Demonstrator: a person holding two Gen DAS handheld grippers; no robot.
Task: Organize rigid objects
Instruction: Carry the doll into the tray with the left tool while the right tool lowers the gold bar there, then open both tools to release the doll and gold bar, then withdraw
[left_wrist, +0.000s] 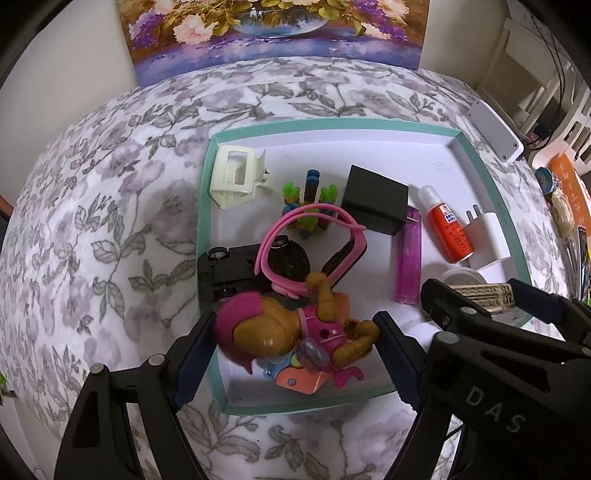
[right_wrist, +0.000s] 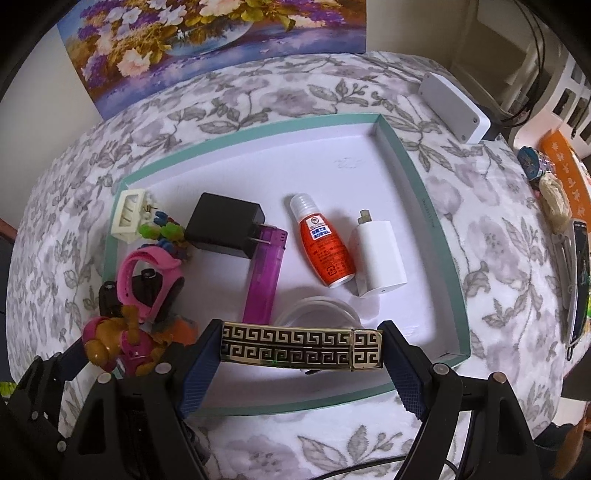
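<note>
**Two pieces held over the tray's near edge**

The left gripper (left_wrist: 295, 350) has its jaws clenched on the toy dog figure (left_wrist: 291, 332), which hangs over the near-left corner of the teal-rimmed tray (left_wrist: 491, 184), above a small orange toy (left_wrist: 299, 382). The right gripper (right_wrist: 301, 354) grasps the gold-and-black patterned bar (right_wrist: 301, 349) end to end, just inside the near edge and above a clear round lid (right_wrist: 317, 310).

The left side already looks crowded: pink watch (left_wrist: 314, 243), black toy car (left_wrist: 229, 269), building-block toy (left_wrist: 310, 199). The middle holds the black adapter (right_wrist: 225, 225), purple lighter (right_wrist: 264, 273), orange bottle (right_wrist: 325, 247) and white charger (right_wrist: 378, 258).

To do this well, I judge each piece should be lowered until it rests on the tray floor before the jaws part. The bar would sit best parallel to the near edge, clear of the lid; the figure needs a bare patch so it does not topple the watch.
</note>
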